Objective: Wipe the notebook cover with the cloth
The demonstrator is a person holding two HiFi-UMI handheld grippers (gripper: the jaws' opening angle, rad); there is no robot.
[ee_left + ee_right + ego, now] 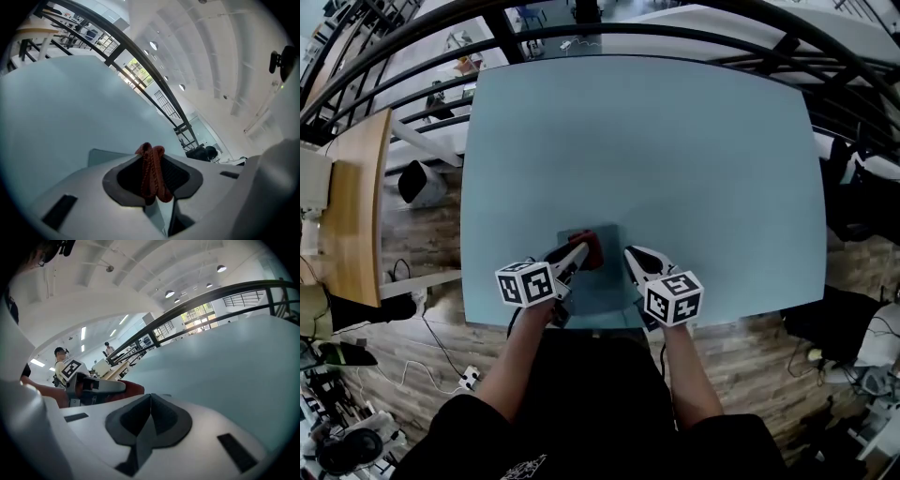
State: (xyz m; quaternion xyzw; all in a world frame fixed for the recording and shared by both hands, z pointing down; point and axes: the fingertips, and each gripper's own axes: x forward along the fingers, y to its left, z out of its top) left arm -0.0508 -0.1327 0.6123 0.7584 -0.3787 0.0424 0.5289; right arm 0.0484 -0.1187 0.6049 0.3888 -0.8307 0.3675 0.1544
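Things in play are few: one notebook (pixel 609 284), one red cloth (pixel 593 248), two grippers and one table (pixel 675 141). The notebook has a grey-blue cover and lies flat close to the table's near edge, right in front of the person, roughly midway along that edge. The left gripper (pixel 578 251) is over the notebook's far left part, and its jaws are clamped on the cloth, which bunches up between them and sticks out past their tips. The right gripper (pixel 637 259) is over the notebook's right side, just beside the left one, and its jaws are pressed together with nothing between them. Whether either gripper touches the cover cannot be told. Beyond the notebook the pale blue table top runs bare to its far edge and out to both side edges. Dark curved rails arc past the table's far side.
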